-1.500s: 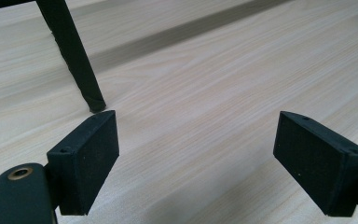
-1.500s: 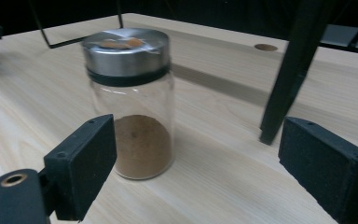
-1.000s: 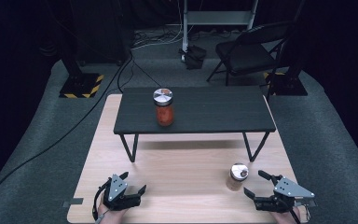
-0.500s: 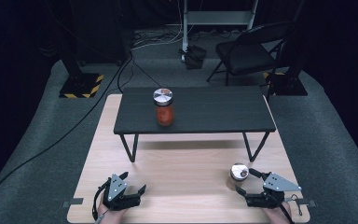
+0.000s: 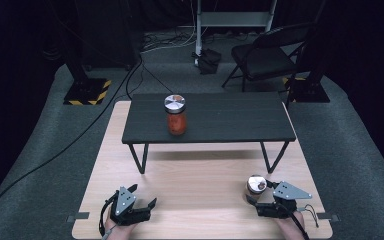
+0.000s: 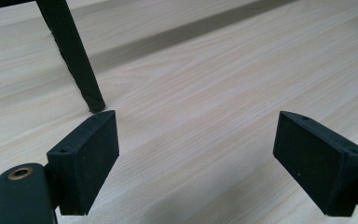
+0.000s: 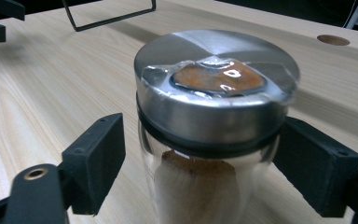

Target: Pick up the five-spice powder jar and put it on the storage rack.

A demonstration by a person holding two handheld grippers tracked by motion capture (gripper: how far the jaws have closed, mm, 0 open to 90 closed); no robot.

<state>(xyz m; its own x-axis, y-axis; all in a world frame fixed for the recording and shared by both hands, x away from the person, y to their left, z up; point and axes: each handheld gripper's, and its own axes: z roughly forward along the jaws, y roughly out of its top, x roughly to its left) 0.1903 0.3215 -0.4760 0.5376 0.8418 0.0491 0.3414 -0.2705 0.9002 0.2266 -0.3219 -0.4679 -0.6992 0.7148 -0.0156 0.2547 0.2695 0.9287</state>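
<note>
Right gripper view: a glass spice jar (image 7: 214, 140) with a steel lid is seen standing between the jaws of the right gripper (image 7: 214, 168), which have just been closing around it; the left pad is clearly short of the glass and contact at the right pad cannot be told, so the jar is judged bracketed but not yet clamped. The step in hand is judged to be the grasp of this jar, at the near right of the light wooden table (image 5: 200, 175). Next, the closing must be finished below the lid before any lift. The left gripper (image 5: 142, 205) is held open over bare wood at the near left. Counted: two jars, the second jar (image 5: 175, 114) on the low black table (image 5: 230, 122); two grippers; one folding chair (image 5: 265, 57) beyond
</note>
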